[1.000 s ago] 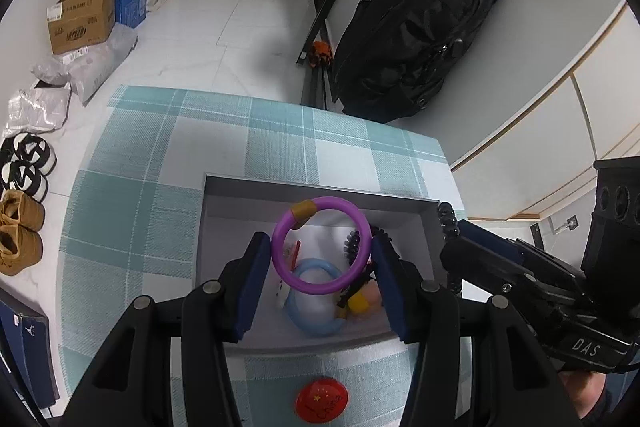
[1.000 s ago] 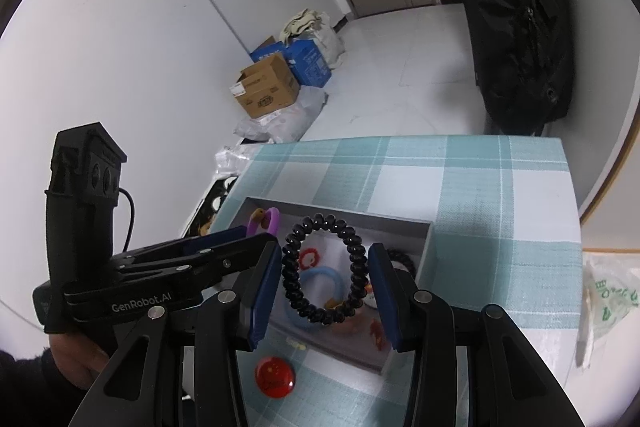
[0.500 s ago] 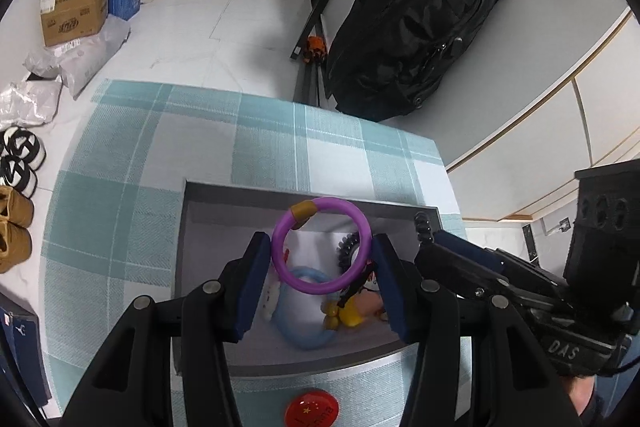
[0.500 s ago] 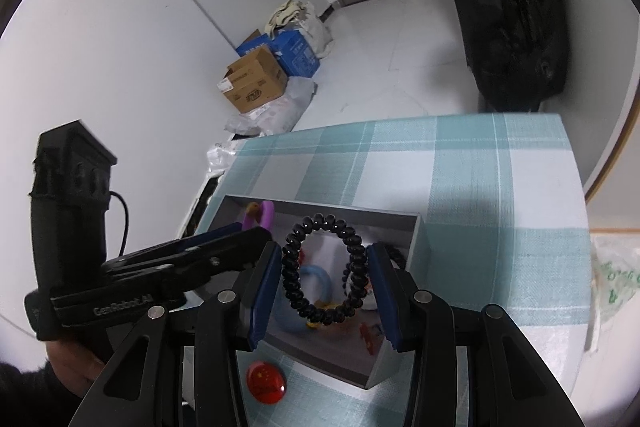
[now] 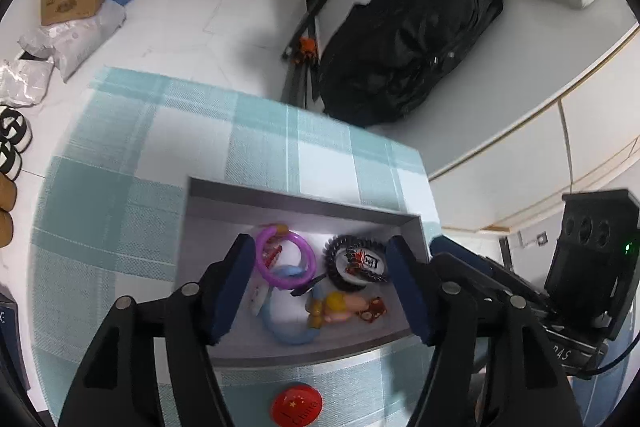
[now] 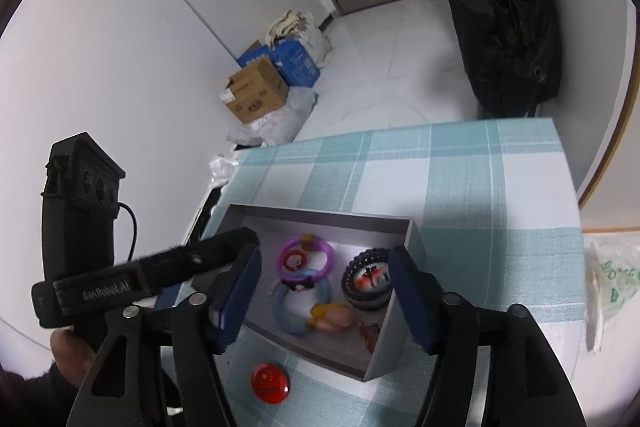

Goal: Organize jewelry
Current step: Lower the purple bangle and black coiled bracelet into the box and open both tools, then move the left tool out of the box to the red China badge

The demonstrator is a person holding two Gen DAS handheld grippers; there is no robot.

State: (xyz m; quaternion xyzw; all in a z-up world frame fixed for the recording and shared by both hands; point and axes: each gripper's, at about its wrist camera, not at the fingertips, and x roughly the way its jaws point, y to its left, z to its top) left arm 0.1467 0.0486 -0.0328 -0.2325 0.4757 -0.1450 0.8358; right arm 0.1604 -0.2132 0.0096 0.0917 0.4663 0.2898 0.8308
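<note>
A grey open box (image 5: 304, 201) (image 6: 320, 217) stands on the checked tablecloth. Inside lie a purple bangle (image 5: 304, 251) (image 6: 329, 251), a black bead bracelet (image 5: 340, 277) (image 6: 352, 291), a light blue ring (image 5: 288, 335) (image 6: 280, 311), a yellow and pink charm (image 5: 340, 305) (image 6: 332, 317) and small red pieces. My left gripper (image 5: 320, 285) is open and empty above the box. My right gripper (image 6: 324, 293) is open and empty above it too. Each gripper shows in the other's view.
A red round badge (image 5: 296, 407) (image 6: 270, 383) lies on the cloth in front of the box. A black bag (image 5: 404, 43) leans on the wall beyond the table. Cardboard boxes (image 6: 256, 93) and shoes (image 5: 10, 143) sit on the floor. A plastic bag (image 6: 612, 279) lies right of the table.
Both grippers have opened. The purple bangle has dropped from the left gripper and the black bead bracelet from the right into the box.
</note>
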